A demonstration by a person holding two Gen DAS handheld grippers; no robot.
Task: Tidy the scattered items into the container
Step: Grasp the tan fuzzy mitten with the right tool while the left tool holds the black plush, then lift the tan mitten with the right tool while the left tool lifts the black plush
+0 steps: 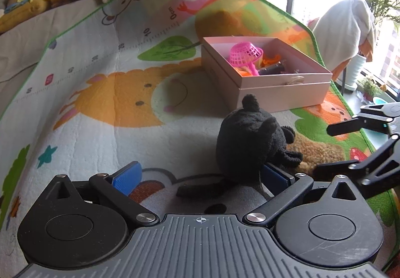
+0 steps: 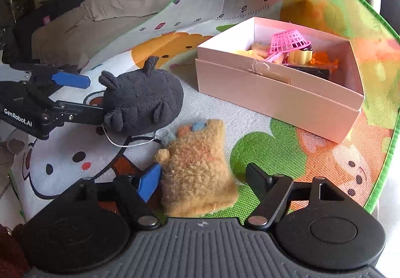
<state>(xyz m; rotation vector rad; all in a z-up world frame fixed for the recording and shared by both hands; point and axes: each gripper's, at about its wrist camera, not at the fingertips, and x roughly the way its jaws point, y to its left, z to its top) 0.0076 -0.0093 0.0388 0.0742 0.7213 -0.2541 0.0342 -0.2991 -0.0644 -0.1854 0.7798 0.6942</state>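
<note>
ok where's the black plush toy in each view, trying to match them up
Left wrist view: the black plush toy sits right of centre, just beyond the left gripper.
Right wrist view: the same toy lies left of centre, beside the tan fuzzy toy.
Shared landmark: the pink box beyond it.

left gripper (image 1: 200, 179) and right gripper (image 2: 203, 180) both angle downward (jaws spread apart).
</note>
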